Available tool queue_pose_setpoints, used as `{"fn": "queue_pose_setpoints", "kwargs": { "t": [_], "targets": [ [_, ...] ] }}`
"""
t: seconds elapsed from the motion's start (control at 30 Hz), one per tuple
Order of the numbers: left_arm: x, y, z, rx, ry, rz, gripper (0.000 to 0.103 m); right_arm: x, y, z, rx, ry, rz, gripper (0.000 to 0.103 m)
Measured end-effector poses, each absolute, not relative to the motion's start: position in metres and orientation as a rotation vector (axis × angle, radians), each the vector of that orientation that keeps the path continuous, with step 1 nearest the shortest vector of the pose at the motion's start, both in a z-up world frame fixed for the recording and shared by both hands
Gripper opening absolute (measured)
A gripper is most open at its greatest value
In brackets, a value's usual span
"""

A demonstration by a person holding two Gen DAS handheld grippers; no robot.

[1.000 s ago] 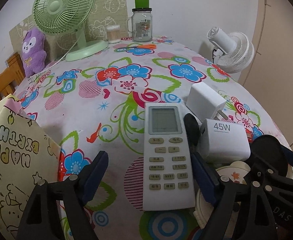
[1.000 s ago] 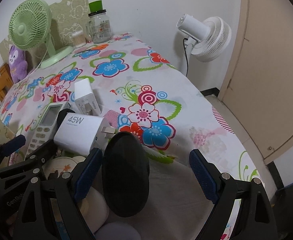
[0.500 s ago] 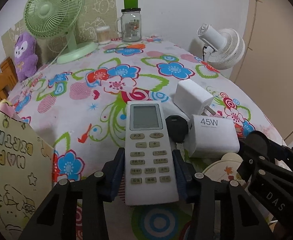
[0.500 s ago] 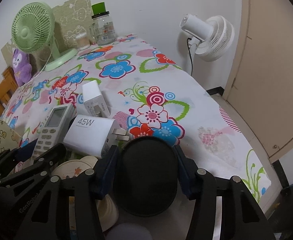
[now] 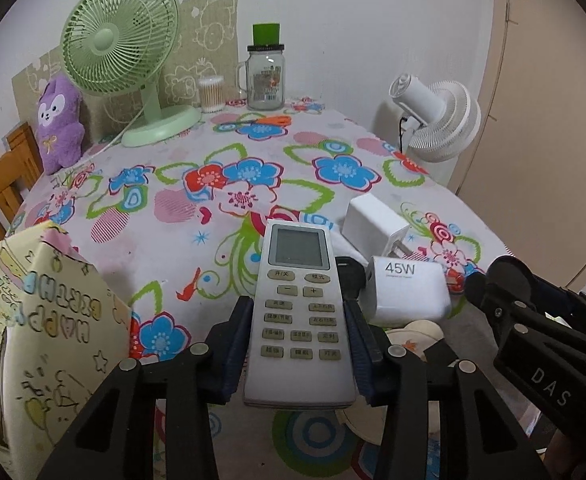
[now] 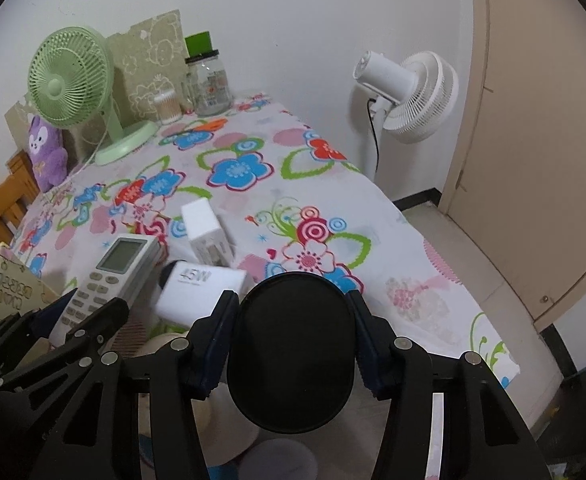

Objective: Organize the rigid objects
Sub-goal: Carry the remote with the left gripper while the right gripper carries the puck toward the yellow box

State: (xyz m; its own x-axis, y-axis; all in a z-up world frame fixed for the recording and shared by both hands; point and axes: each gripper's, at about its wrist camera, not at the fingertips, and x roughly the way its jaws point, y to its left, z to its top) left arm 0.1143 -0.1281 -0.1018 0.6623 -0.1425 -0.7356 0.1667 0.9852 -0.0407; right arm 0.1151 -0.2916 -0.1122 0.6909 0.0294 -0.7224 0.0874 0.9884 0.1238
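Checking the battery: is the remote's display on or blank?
Blank: the remote, clamped in the left tongs, shows an empty grey display.

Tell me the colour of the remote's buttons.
Beige, on the remote; clearest in the left wrist view.

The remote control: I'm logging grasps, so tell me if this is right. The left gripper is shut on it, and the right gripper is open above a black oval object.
Not quite. The left gripper is shut on the remote control, but the right wrist view shows the right gripper shut on the black oval object, not open above it.

White remote control (image 5: 299, 312) face-up, black oval case (image 6: 293, 350), two white chargers (image 5: 407, 294) (image 5: 375, 224) on floral tablecloth
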Motion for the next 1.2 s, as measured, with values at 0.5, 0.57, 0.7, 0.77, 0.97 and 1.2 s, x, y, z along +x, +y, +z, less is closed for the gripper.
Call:
{"fn": "queue_pose_setpoints", "kwargs": {
  "t": [0.5,0.57,0.7,0.77,0.97,1.2],
  "targets": [
    [0.087,-0.112,-0.07,0.007,0.758,-0.178,0.046,0.092,-0.262,-0.079,0.116,0.75,0.006,0.057],
    [0.083,-0.109,-0.066,0.007,0.747,-0.175,0.046,0.088,-0.26,-0.074,0.113,0.742,0.008,0.057],
    [0.073,-0.104,-0.056,0.006,0.723,-0.17,0.046,0.079,-0.255,-0.065,0.105,0.722,0.01,0.057],
    [0.069,-0.102,-0.052,0.009,0.713,-0.168,0.046,0.075,-0.251,-0.06,0.101,0.713,0.009,0.057],
    [0.055,-0.094,-0.038,0.004,0.681,-0.168,0.046,0.064,-0.244,-0.045,0.089,0.684,0.009,0.057],
    [0.044,-0.085,-0.026,0.003,0.665,-0.168,0.046,0.053,-0.235,-0.031,0.081,0.66,0.01,0.057]
  ]
}}
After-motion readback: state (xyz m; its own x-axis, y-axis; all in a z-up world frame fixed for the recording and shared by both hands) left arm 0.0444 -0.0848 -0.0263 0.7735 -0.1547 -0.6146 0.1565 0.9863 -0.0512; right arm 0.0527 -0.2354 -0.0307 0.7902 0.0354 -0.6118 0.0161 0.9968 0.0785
